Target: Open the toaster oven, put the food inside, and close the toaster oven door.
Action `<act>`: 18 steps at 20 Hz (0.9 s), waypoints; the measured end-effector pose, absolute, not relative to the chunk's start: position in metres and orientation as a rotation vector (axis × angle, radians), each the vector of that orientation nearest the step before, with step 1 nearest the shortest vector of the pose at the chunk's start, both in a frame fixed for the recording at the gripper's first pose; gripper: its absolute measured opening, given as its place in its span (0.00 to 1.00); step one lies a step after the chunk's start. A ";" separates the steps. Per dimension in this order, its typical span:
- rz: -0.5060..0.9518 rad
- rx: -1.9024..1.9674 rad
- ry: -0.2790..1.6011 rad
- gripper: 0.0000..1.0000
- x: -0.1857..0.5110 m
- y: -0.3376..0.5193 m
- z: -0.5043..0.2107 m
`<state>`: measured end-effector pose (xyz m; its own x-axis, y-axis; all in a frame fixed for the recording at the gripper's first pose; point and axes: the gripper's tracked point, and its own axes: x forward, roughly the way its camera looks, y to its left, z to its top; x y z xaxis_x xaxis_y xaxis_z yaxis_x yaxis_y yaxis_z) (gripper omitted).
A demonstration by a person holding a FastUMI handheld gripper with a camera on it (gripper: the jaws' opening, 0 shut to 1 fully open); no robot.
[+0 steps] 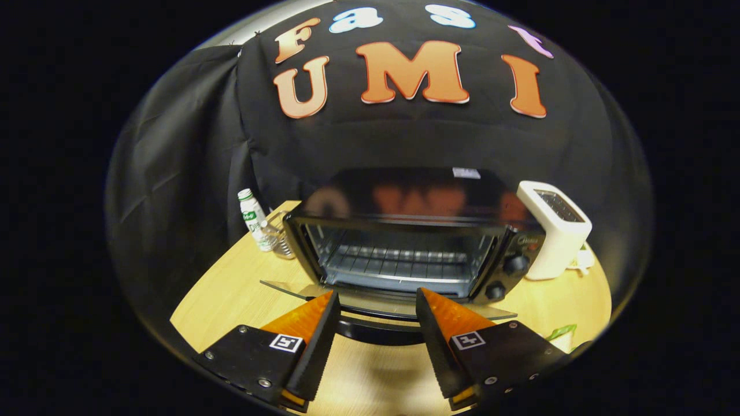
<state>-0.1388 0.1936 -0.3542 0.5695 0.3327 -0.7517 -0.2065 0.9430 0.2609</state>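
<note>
Toaster oven open ahead of my spread gripper (pixel 376 300).

I see one toaster oven (pixel 404 242), its door (pixel 376 303) folded down just beyond my empty fingertips; one bottle (pixel 252 218) left, one white toaster (pixel 556 231) right, all on the wooden table (pixel 231 294).

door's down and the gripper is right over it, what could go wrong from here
1. The gripper is open and holds nothing, its fingers right at the lowered glass door of the black toaster oven; a bump could jolt the door.
2. The food still has to be fetched. Swinging toward the green item at the wooden table's edge may clip the white pop-up toaster.
3. The small white bottle beside the oven could tip.
</note>
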 end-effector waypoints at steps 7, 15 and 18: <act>0.330 0.201 1.071 0.76 -0.181 0.194 -0.391; 0.327 0.219 1.238 0.75 -0.215 0.193 -0.428; 0.351 0.237 1.239 0.75 -0.217 0.189 -0.419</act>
<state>-0.2170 0.1894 -0.4194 0.2825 0.3858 -0.8783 -0.1322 0.9225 0.3627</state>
